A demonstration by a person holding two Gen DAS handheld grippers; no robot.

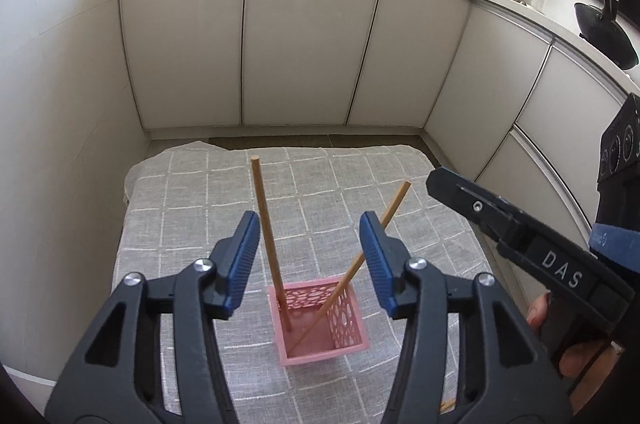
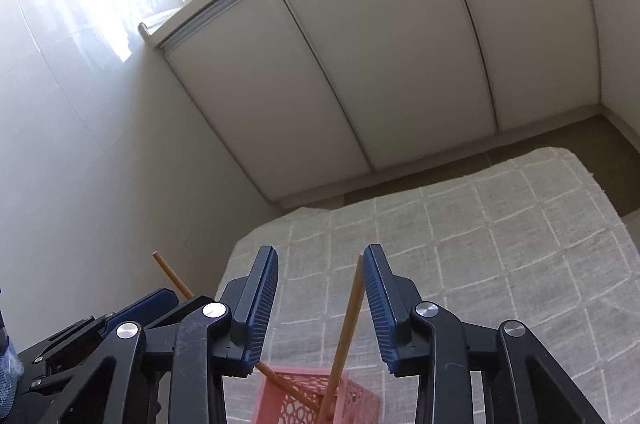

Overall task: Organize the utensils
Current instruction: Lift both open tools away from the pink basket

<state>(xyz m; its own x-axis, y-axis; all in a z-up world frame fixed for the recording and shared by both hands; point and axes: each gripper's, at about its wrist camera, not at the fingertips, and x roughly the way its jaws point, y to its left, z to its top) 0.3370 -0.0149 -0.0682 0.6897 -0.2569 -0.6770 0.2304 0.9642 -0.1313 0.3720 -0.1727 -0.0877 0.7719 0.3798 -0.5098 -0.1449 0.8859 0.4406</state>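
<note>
A pink perforated square holder (image 1: 344,336) (image 2: 360,404) stands on a grey checked cloth (image 1: 180,191). Two wooden chopsticks stand in it. In the left wrist view the near-upright chopstick (image 1: 267,224) rises between the fingers of my left gripper (image 1: 308,220), close to the left pad, and neither pad presses on it. The other chopstick (image 1: 394,203) leans right, behind the right finger. In the right wrist view that leaning chopstick (image 2: 348,324) rises between the spread fingers of my right gripper (image 2: 322,250), its top by the right pad. Both grippers are open.
White cabinet doors (image 1: 308,35) wall in the far side, and a white wall (image 1: 60,143) stands close on the left. A dark floor strip (image 2: 440,171) lies beyond the cloth. A person's hand (image 1: 538,308) holds the right gripper (image 1: 440,179). A black pan (image 1: 604,31) sits on the counter.
</note>
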